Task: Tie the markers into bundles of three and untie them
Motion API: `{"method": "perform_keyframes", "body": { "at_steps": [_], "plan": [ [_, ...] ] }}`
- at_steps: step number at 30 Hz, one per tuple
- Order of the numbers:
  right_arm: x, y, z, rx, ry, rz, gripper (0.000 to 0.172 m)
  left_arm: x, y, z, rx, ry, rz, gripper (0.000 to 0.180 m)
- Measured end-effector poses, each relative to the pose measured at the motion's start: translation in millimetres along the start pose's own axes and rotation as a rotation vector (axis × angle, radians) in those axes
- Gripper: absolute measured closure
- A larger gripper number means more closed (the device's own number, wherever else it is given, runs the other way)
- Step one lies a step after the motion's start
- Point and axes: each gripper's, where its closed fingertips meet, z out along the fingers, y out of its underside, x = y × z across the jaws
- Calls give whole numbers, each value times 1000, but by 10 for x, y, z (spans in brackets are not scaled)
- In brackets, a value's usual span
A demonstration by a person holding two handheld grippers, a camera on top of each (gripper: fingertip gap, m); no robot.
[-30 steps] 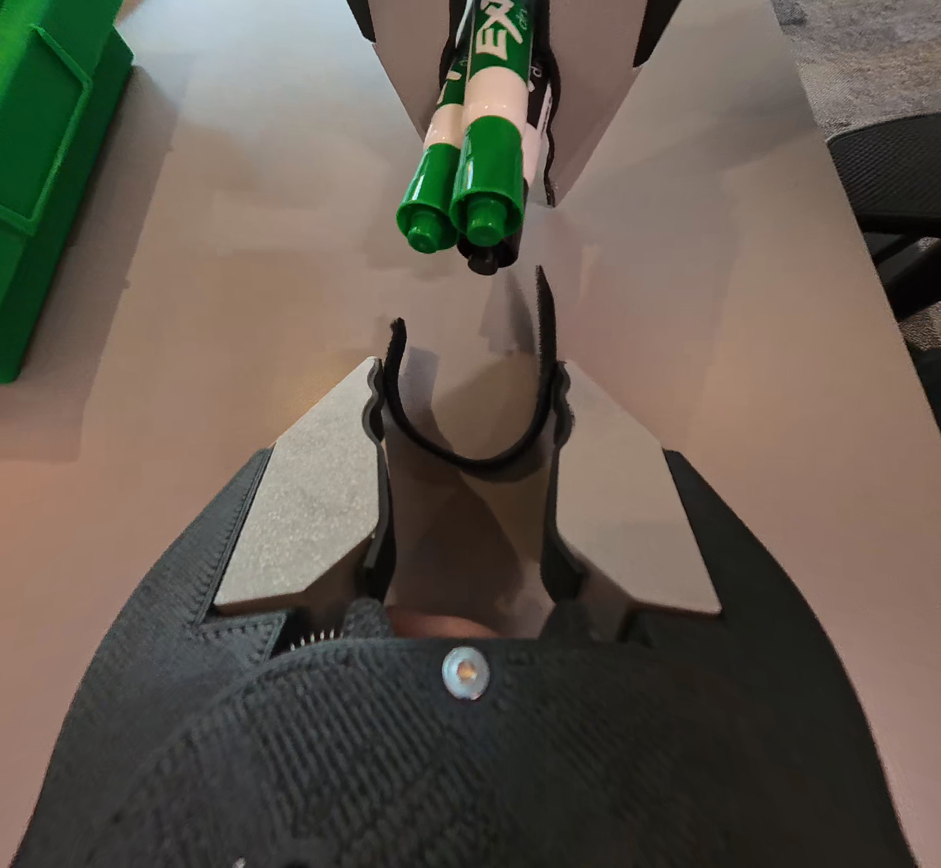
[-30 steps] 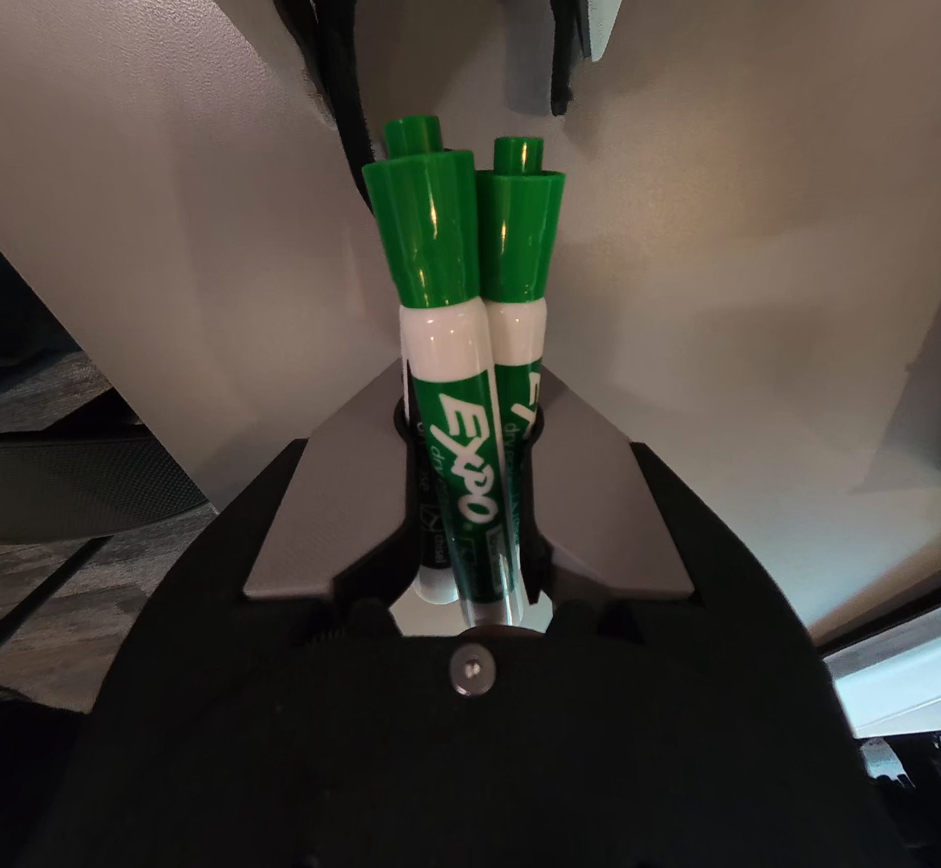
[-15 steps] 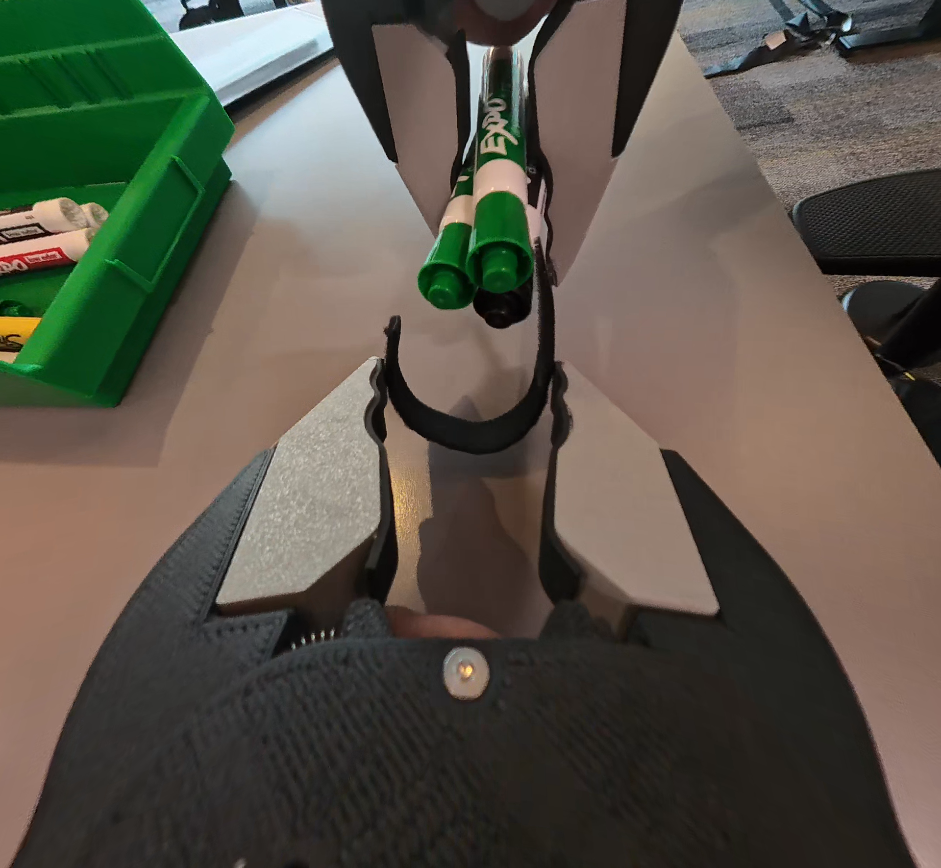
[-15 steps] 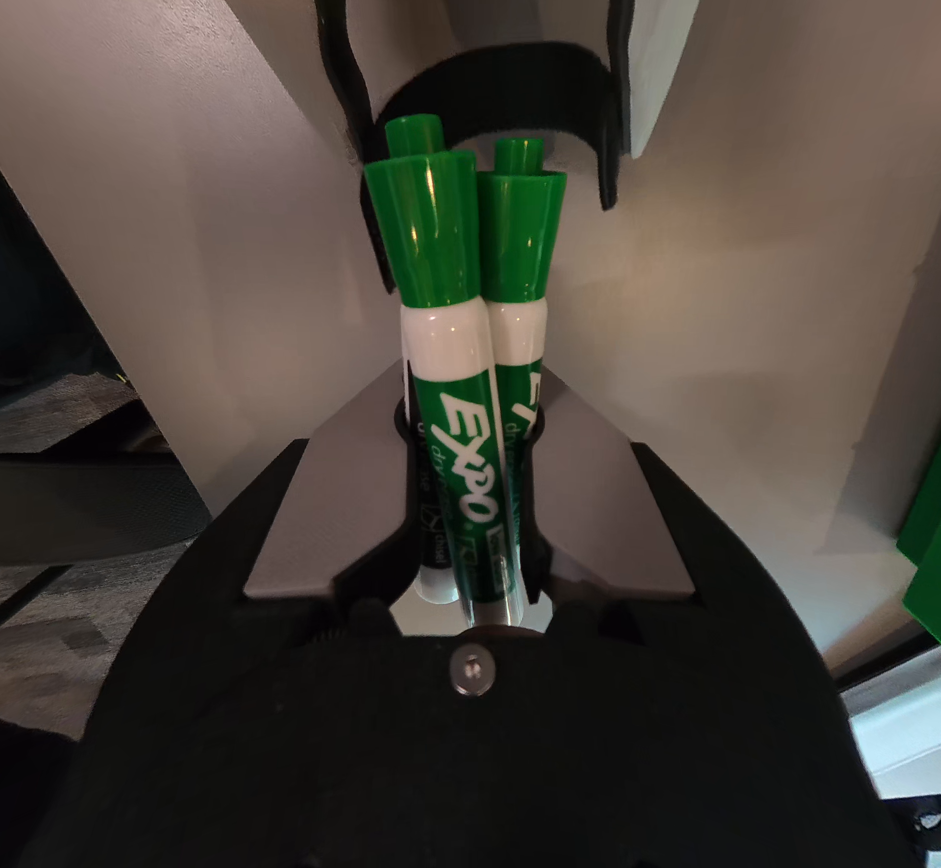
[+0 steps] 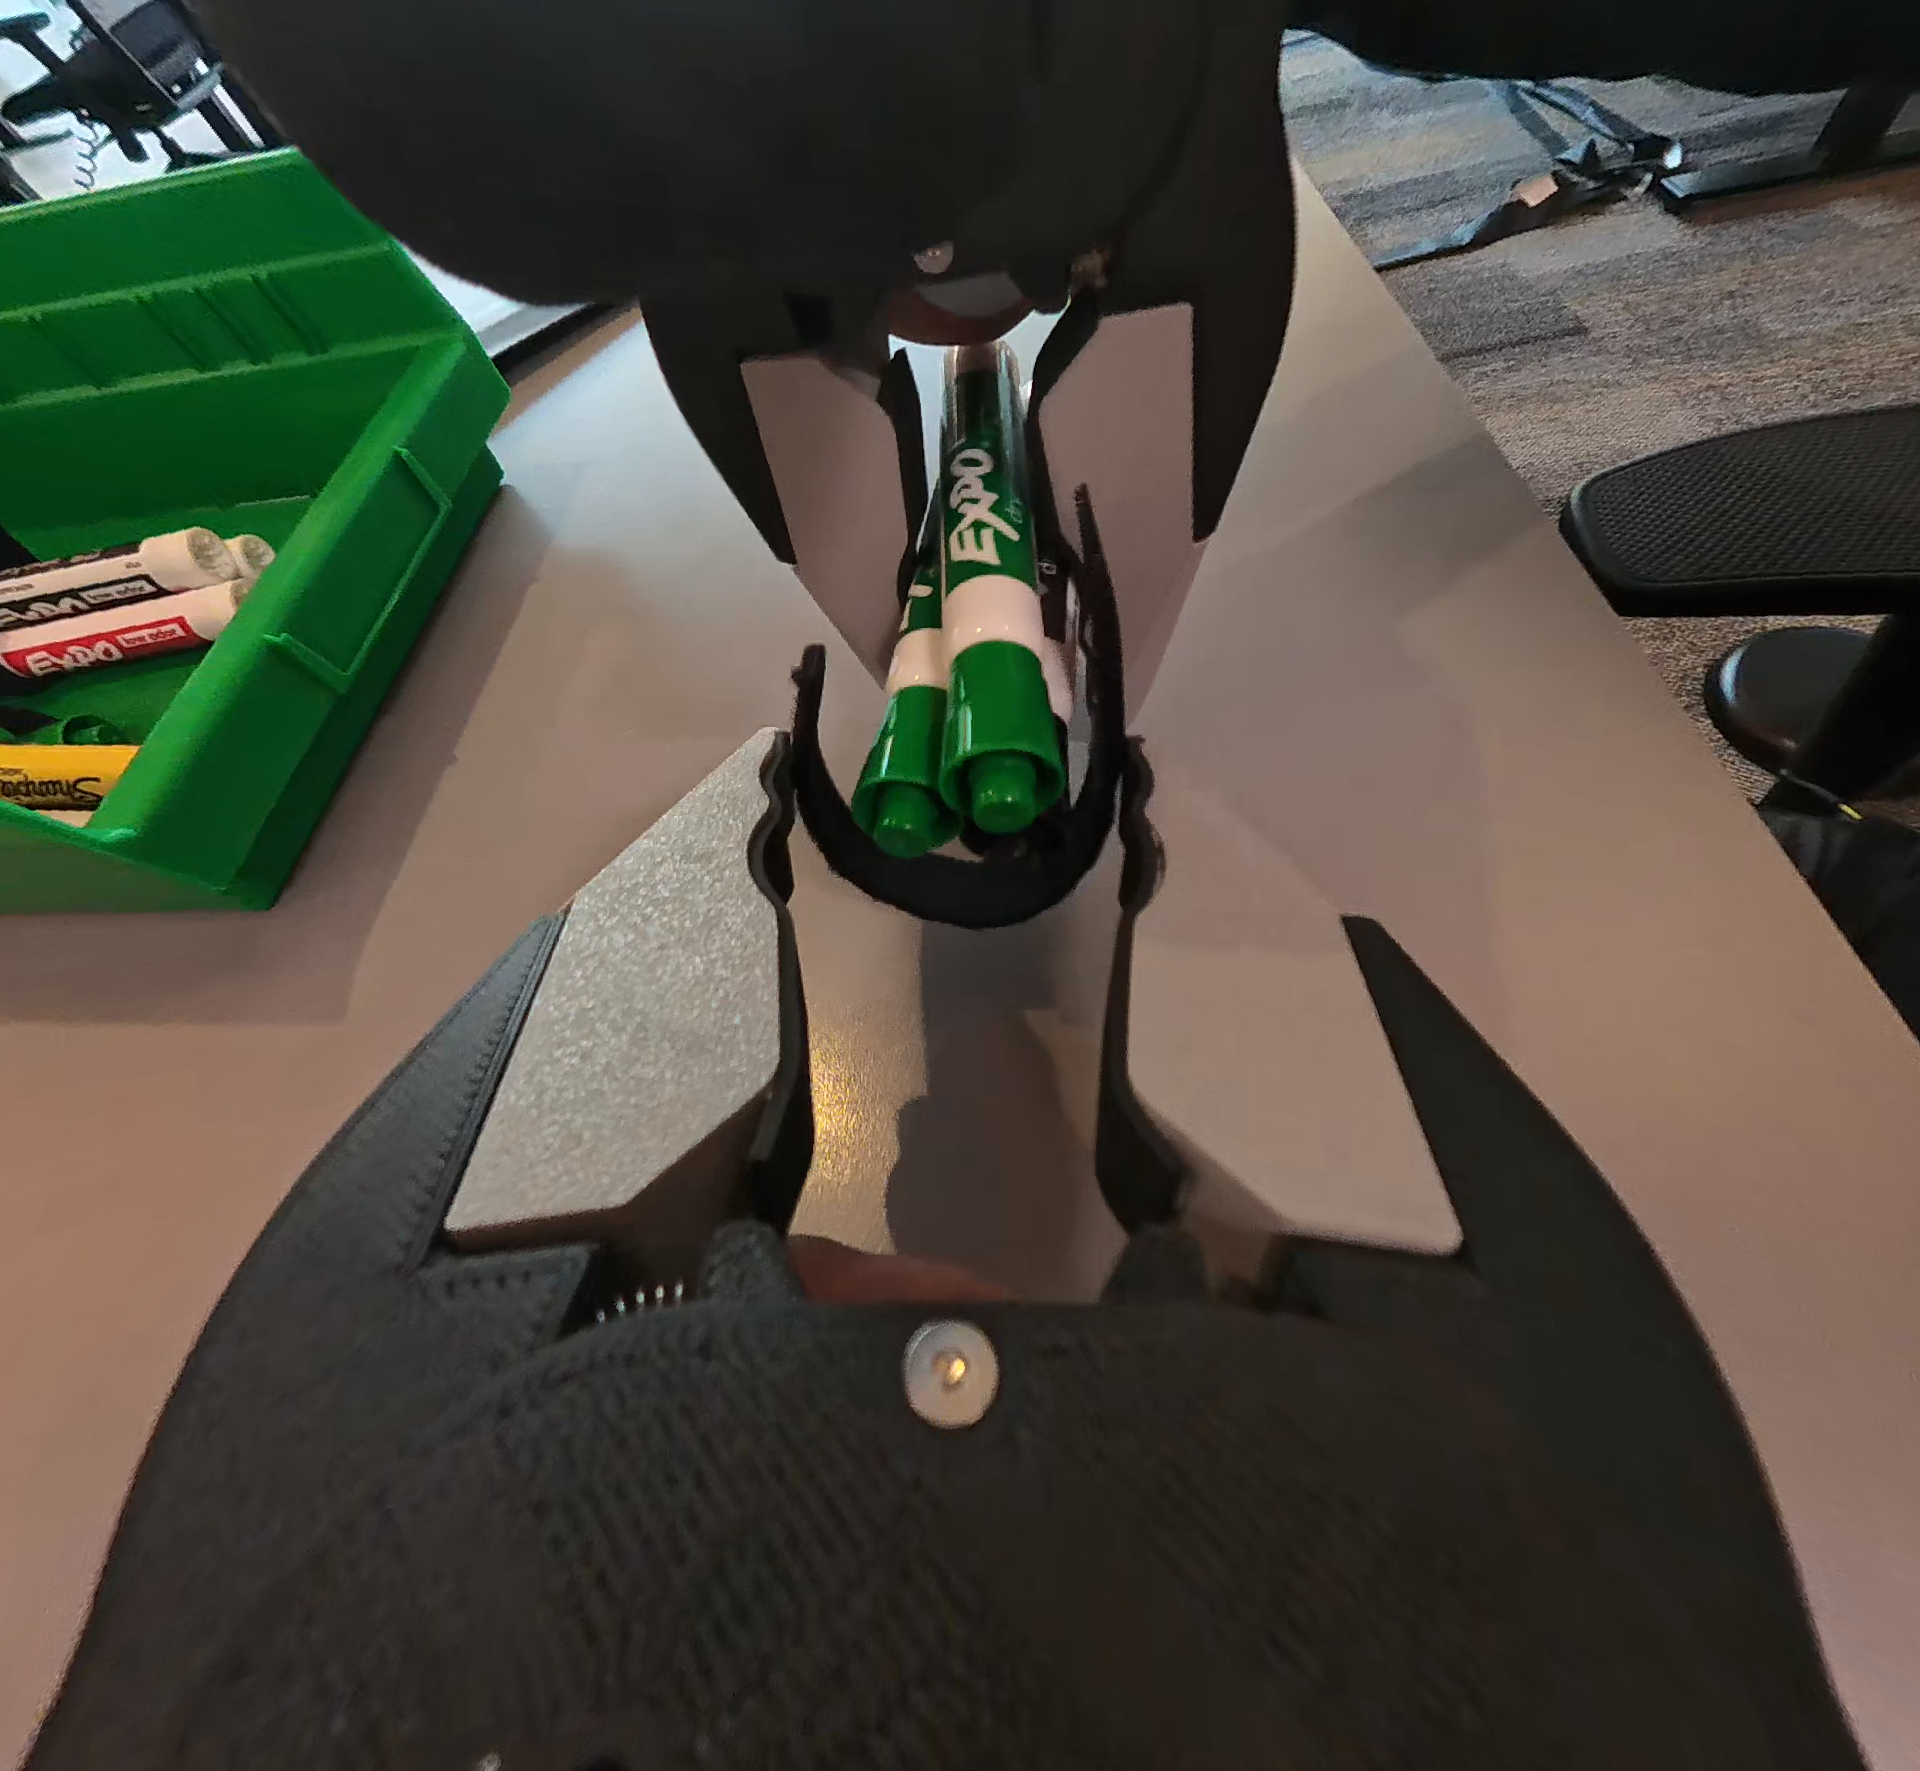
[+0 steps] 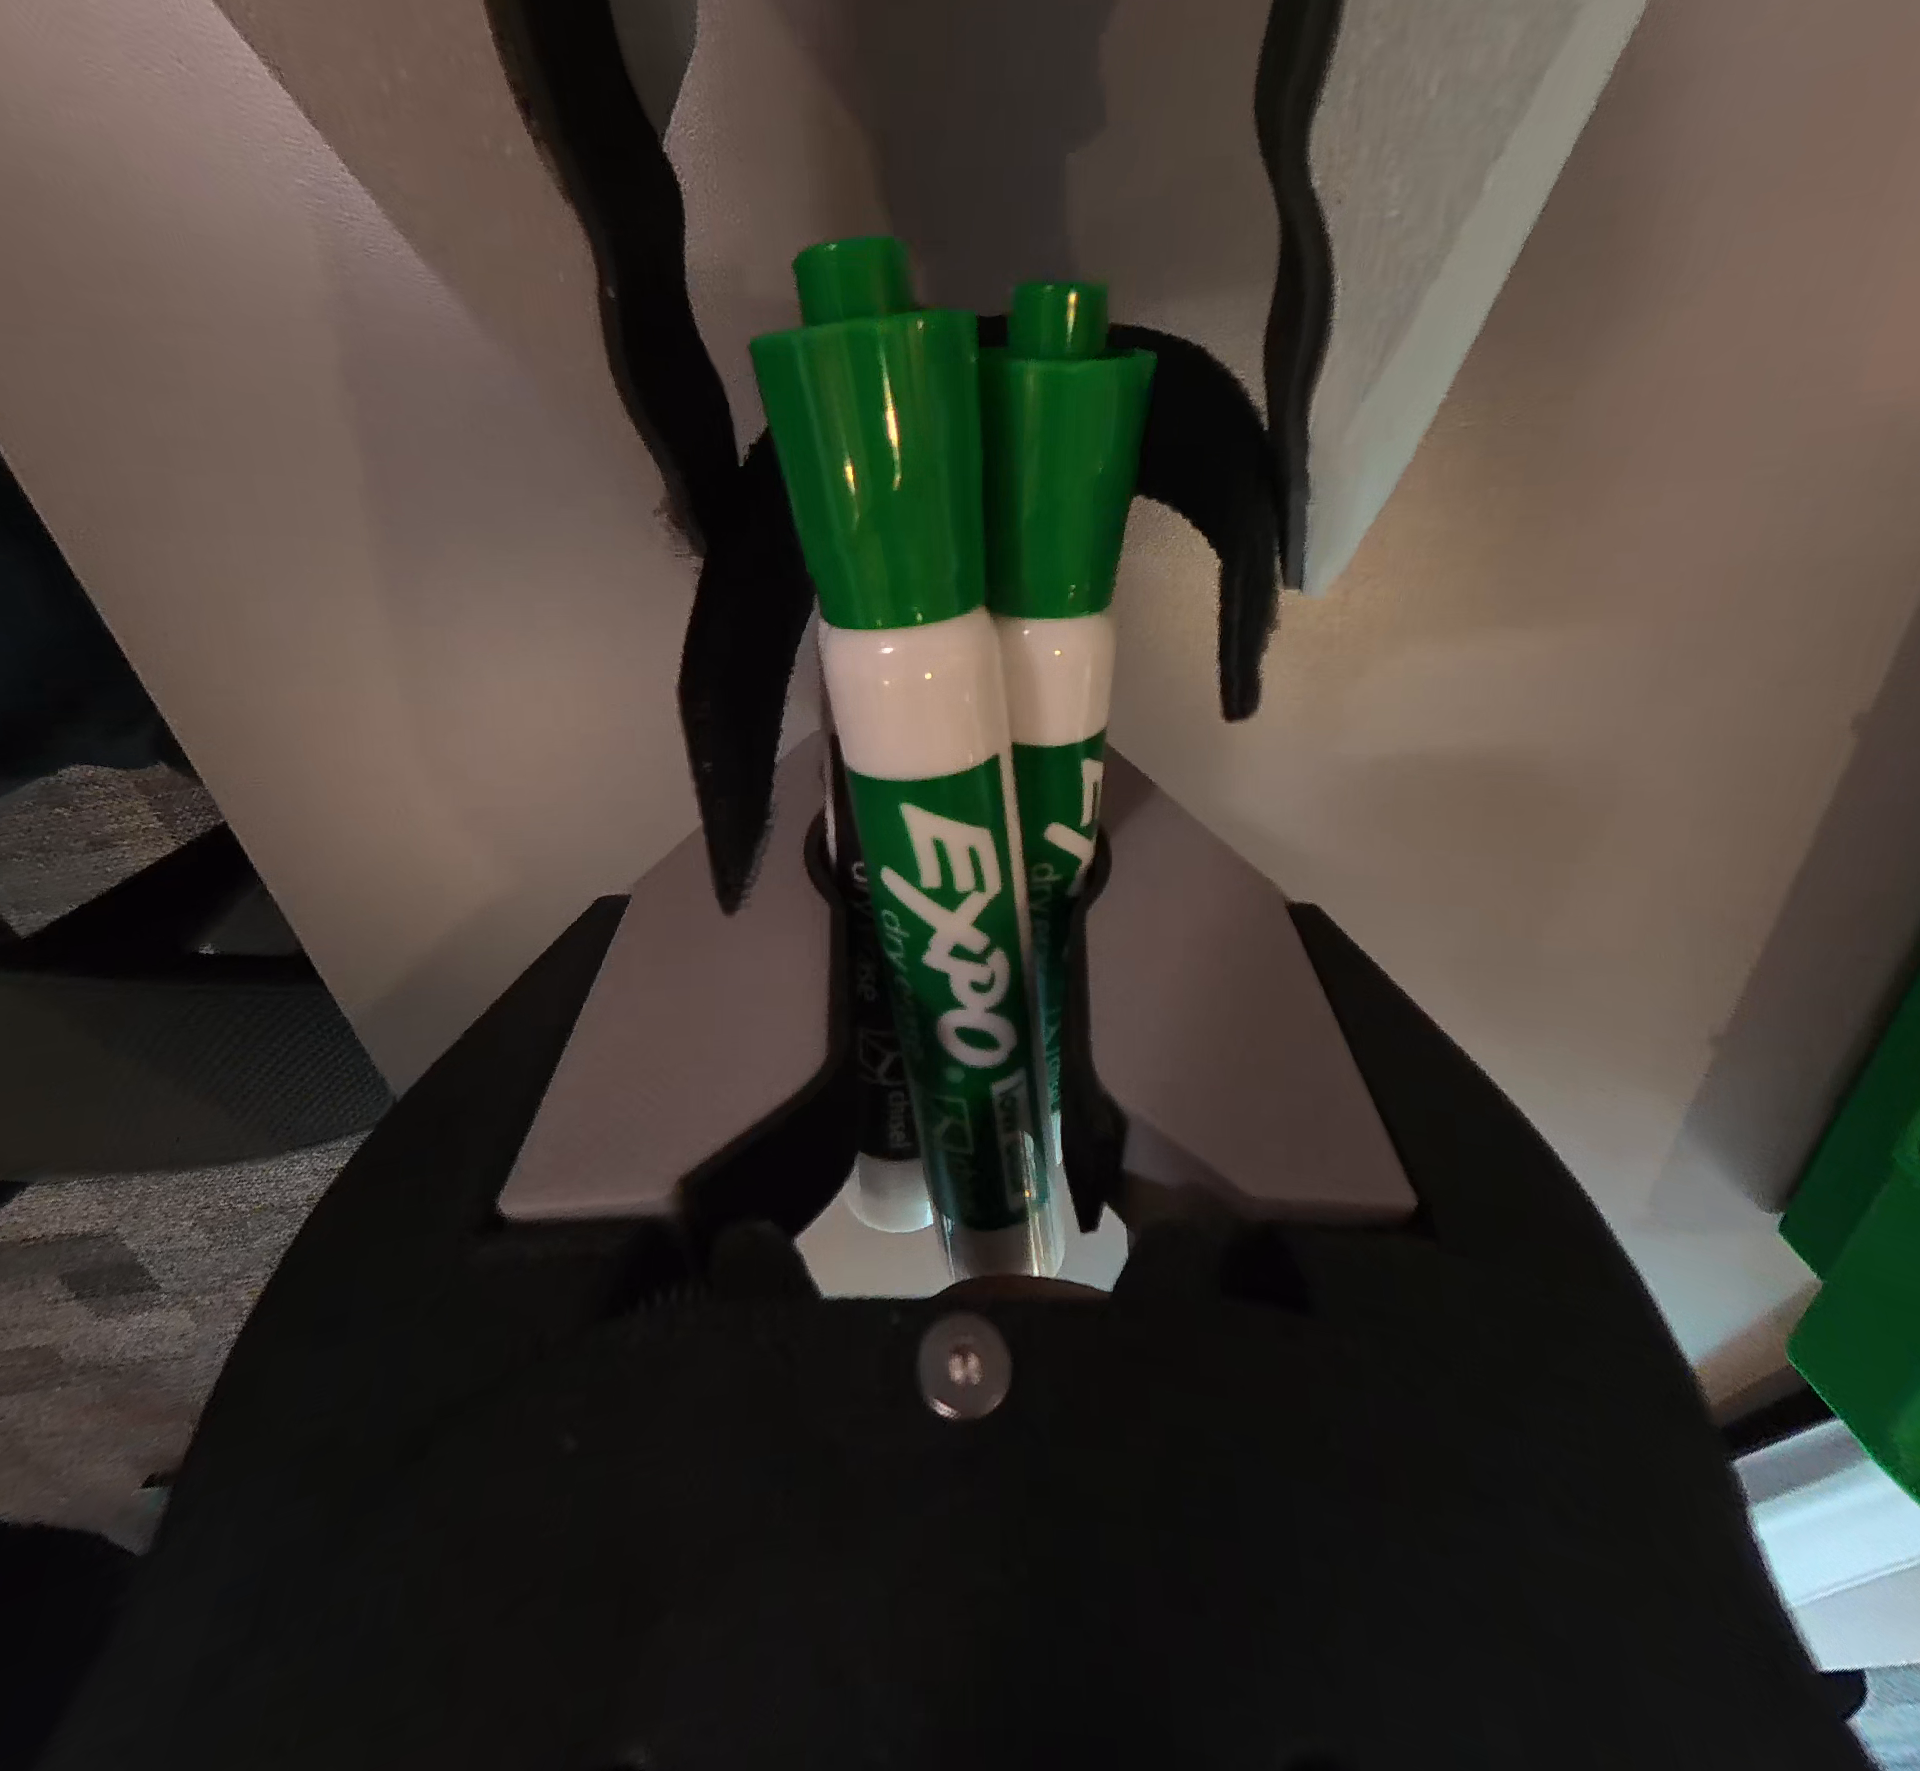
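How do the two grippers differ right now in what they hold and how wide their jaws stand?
The right gripper is clamped on a bundle of markers with green caps; the left gripper carries a black strap bowed in a U between its fingers. The right gripper's jaws stand narrow, the left gripper's much wider. Both face each other above the grey table.

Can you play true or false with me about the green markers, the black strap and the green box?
1. The right gripper holds a bunch of green-capped markers. True.
2. The black strap hangs in a U between the left gripper fingers. True.
3. The green bin is empty. False: markers lie inside it.
4. The marker caps are off. False: the green caps are on.
5. The strap is wrapped tight around the markers. False: it curves loosely under their capped ends.
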Motion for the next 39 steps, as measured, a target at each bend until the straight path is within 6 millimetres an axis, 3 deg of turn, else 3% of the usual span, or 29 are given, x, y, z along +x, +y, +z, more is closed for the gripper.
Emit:
{"method": "perform_keyframes", "body": {
  "at_steps": [13,39],
  "plan": [
    [-10,-124,18,26,-4,-17,135,-3,-127,-28,80,-25,15,123],
    [3,-71,15,-27,12,6,134,28,-170,-37,106,-26,23,130]
  ]
}}
